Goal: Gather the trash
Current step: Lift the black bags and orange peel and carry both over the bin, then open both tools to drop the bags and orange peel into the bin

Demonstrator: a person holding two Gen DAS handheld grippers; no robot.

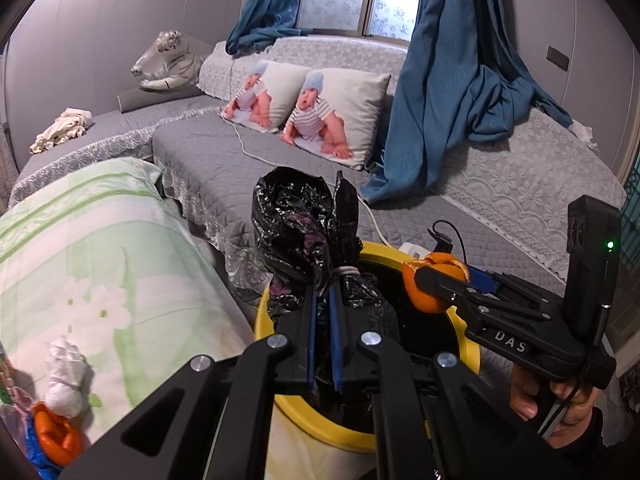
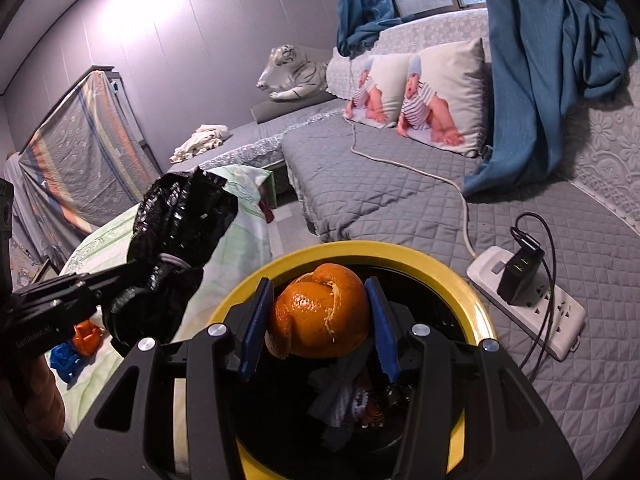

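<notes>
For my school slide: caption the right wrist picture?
Right gripper holds orange peel over yellow bin.

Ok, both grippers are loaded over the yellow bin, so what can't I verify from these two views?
- Bin depth and fill: right wrist view, the orange peel and right gripper cover most of the opening.
- Black bag contents: opaque plastic in both views.
- Left gripper pads: left wrist view, buried in the bag's tied neck.
- Orange and blue items: left wrist view, cut by the edge.

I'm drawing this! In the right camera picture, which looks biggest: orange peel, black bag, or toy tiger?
Black bag
Orange peel: nearly as big, and nearest the camera, so unsure
Toy tiger: smallest, but farthest
</notes>
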